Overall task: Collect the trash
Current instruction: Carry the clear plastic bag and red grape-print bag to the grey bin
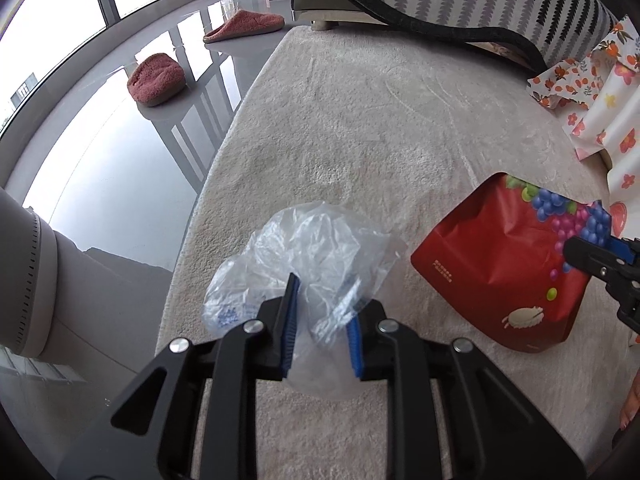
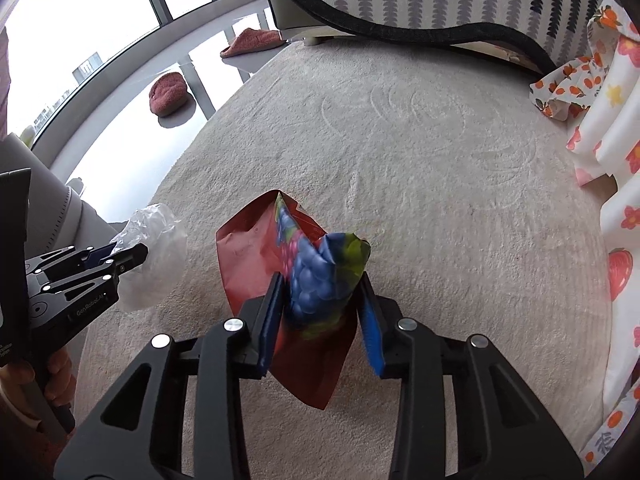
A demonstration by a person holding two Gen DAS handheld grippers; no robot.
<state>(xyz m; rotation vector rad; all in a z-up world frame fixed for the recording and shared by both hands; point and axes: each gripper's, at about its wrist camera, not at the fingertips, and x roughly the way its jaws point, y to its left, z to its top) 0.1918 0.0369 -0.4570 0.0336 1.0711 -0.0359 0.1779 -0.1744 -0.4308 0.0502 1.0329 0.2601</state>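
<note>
The left gripper (image 1: 322, 312) is clamped on a crumpled clear plastic bag (image 1: 304, 248) near the rug's (image 1: 360, 120) left edge; the right gripper (image 2: 322, 312) pinches the red snack pouch (image 2: 248, 256) just beside it.

Bright window (image 1: 60, 12) daylight, floor (image 1: 120, 152) glare, fisheye-bent edges

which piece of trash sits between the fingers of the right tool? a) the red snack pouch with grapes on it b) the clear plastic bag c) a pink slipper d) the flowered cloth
a: in the right wrist view the right tool has its blue pads on either side of the crumpled red snack pouch, while the clear plastic bag sits between the left tool fingers.
</note>
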